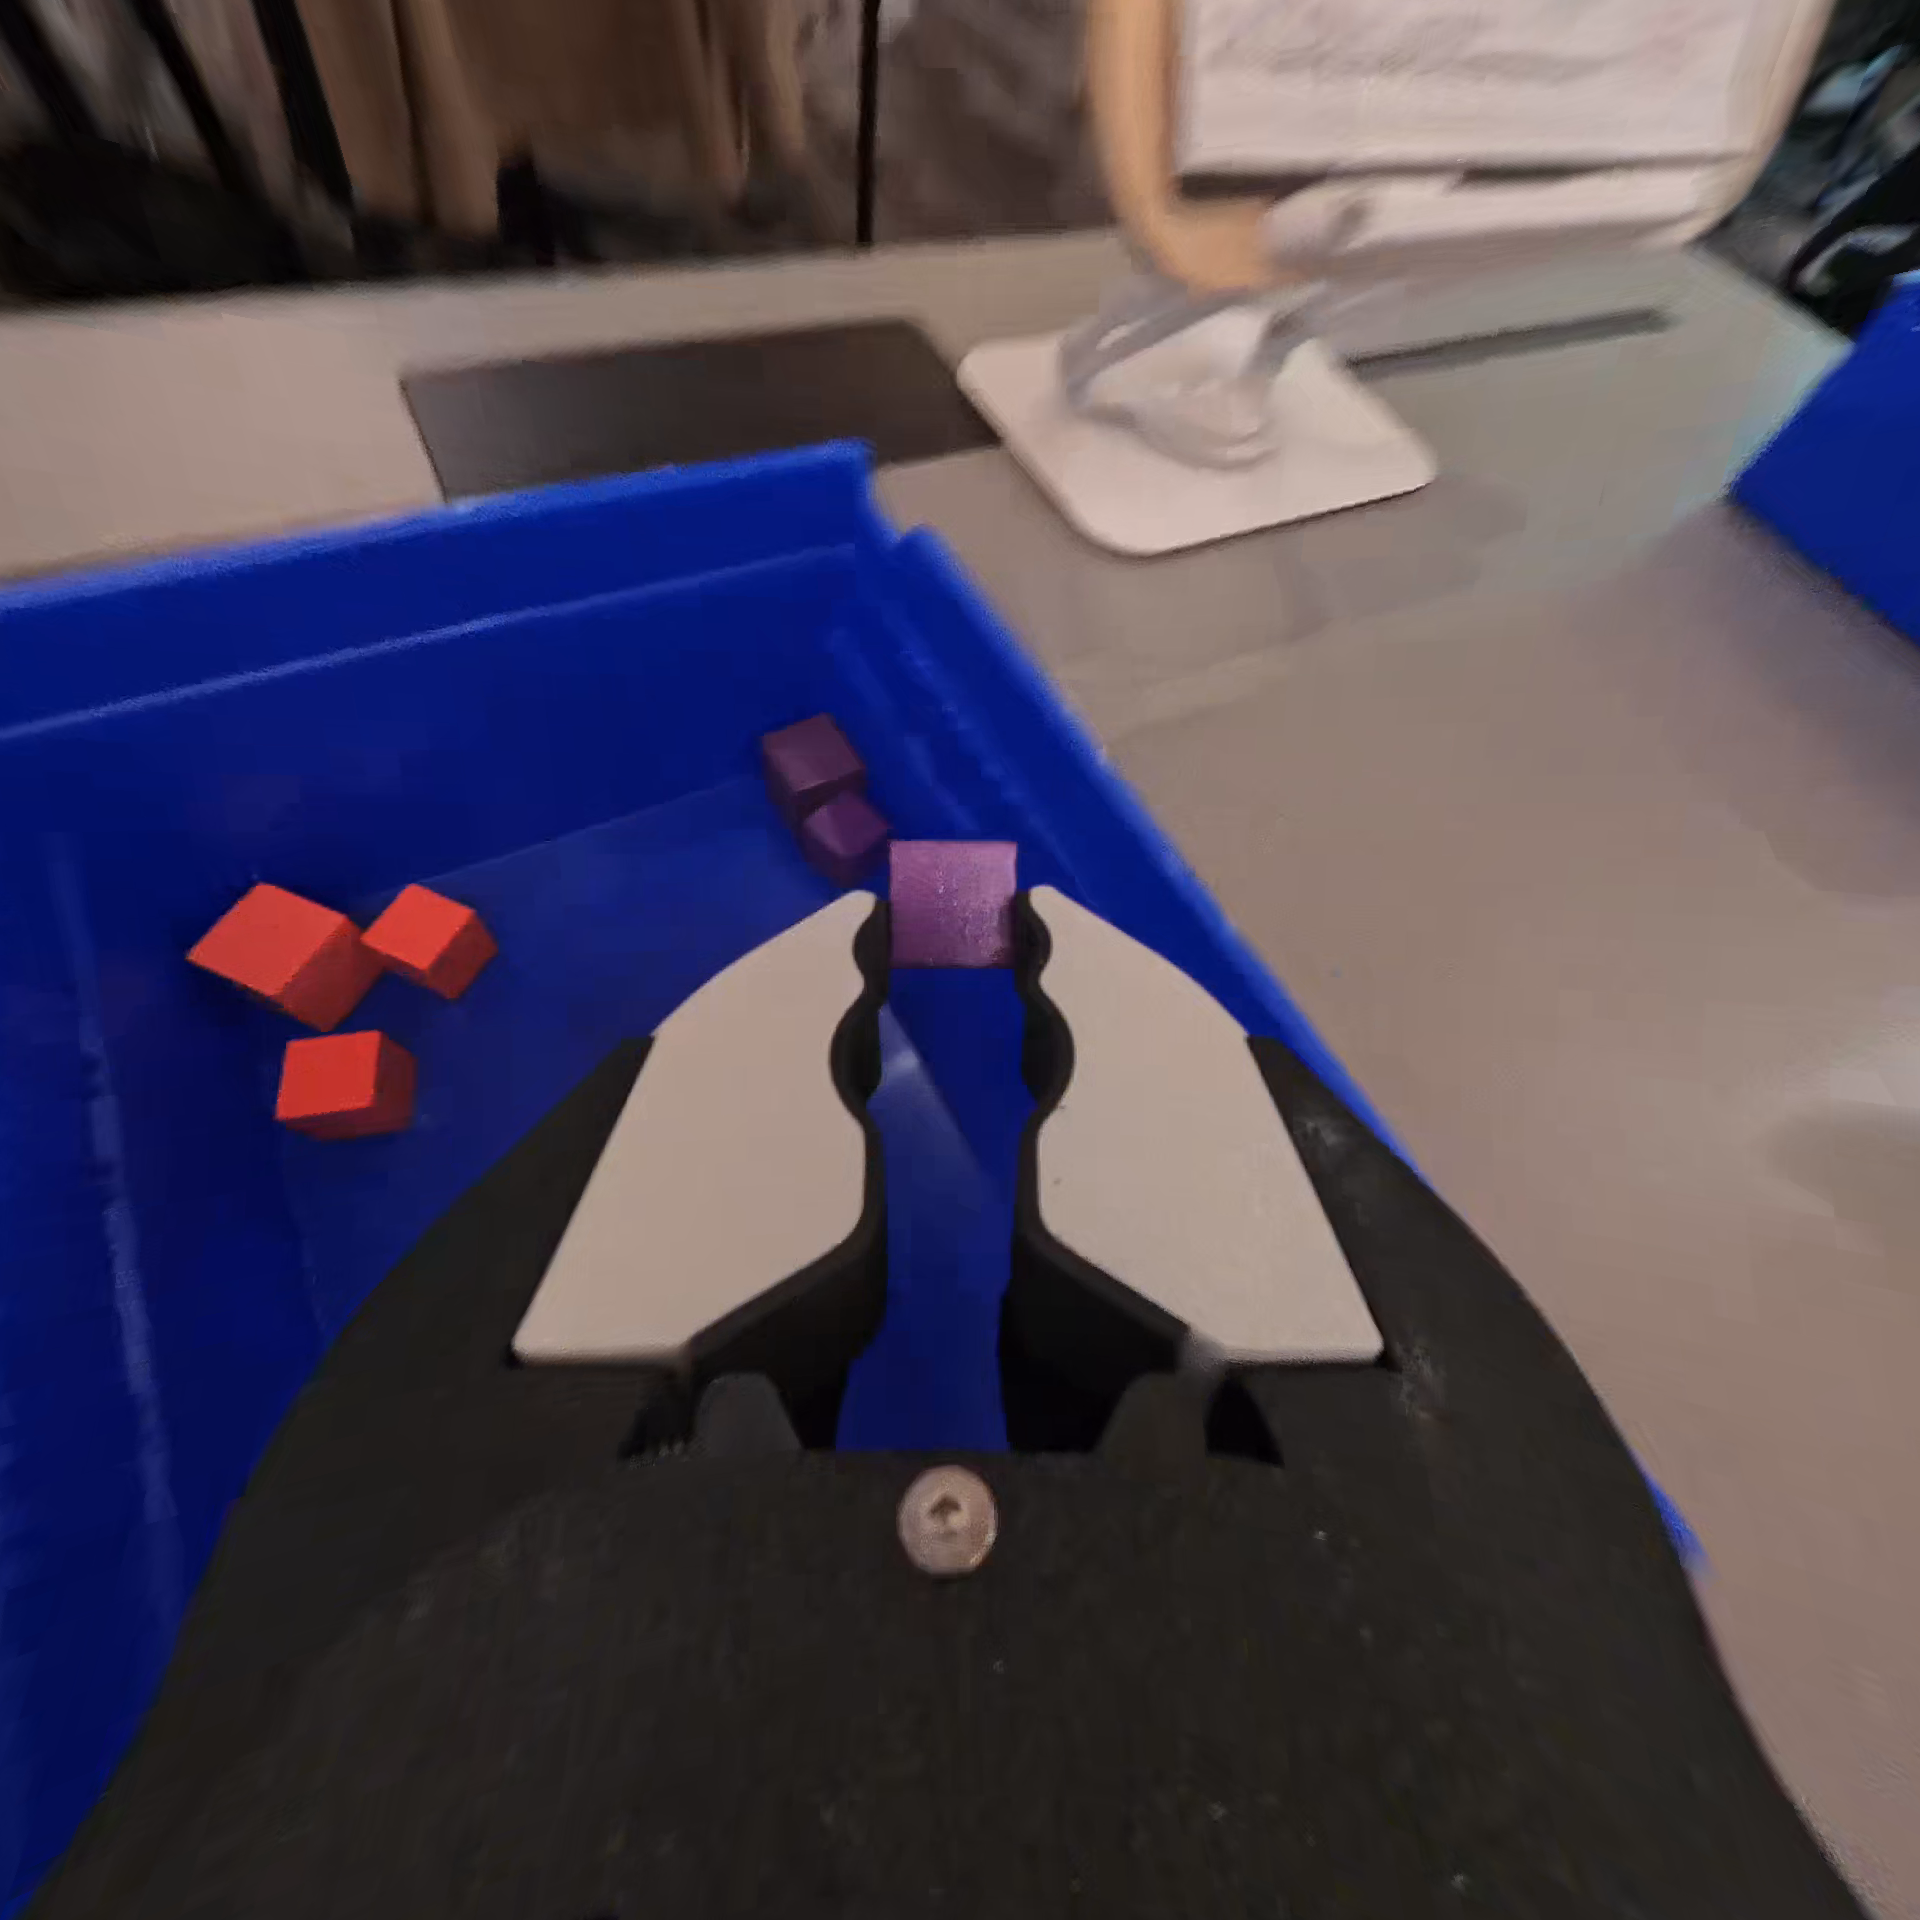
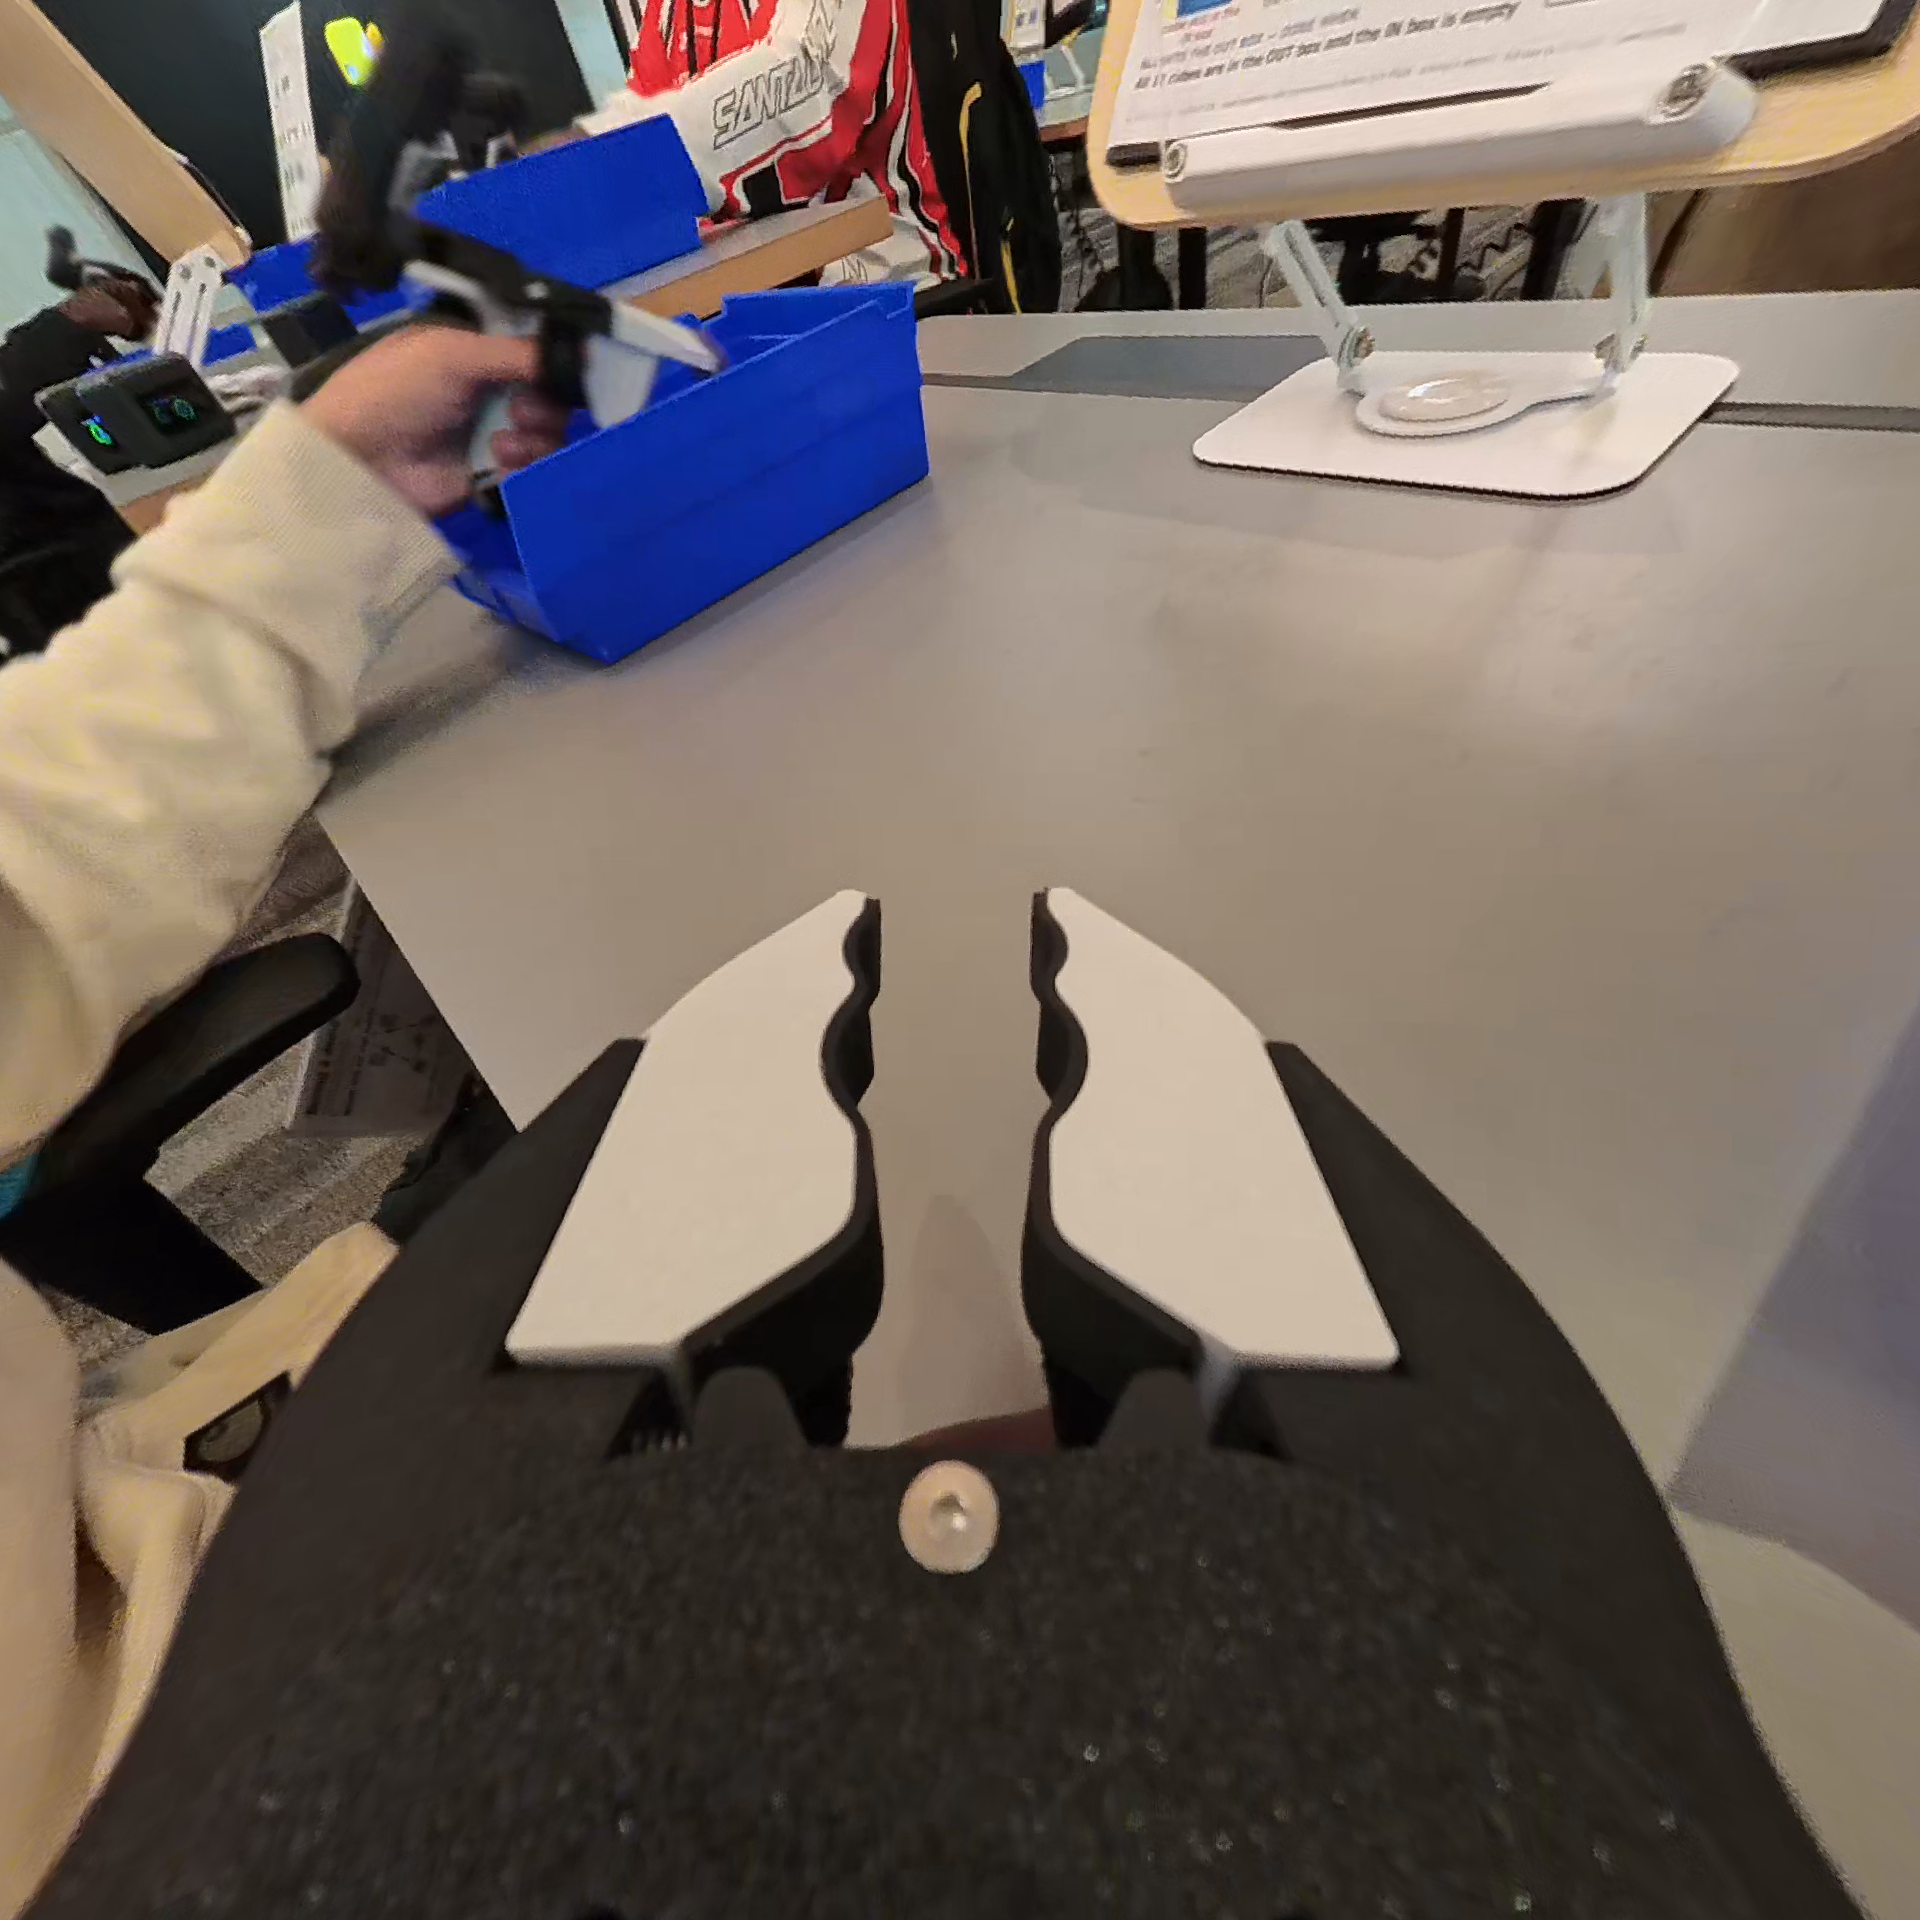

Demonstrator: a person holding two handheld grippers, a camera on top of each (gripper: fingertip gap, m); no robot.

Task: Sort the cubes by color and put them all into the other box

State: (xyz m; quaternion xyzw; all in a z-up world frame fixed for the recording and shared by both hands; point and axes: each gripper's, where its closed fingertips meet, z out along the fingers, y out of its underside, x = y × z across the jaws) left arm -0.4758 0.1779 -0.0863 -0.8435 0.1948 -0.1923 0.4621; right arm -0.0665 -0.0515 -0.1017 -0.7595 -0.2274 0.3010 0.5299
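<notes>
Purple cube (image 1: 953, 902) is pinched at the very tips of the left gripper (image 1: 954, 920), held above the floor of the blue box (image 1: 436, 665), near its right wall. Two darker purple cubes (image 1: 826, 795) sit on the floor just at 11 o'clock from it; three red cubes (image 1: 338, 997) are grouped well apart at 9 o'clock.

Risks as I read it:
- Grip is only on the last bit of the pads, so a wobble could twist the cube out early.
- Released from this height, it may bounce and roll toward the red group, breaking the sort.
- Lowering further risks nudging the two purple cubes or clipping the right wall.
- Left view is motion-blurred, so the hand looks to be moving fast.

Right gripper (image 2: 956, 920) is parted and holds nothing, over bare grey table (image 2: 1351, 779). A second blue box (image 1: 1849, 457) edge shows at 2 o'clock.
</notes>
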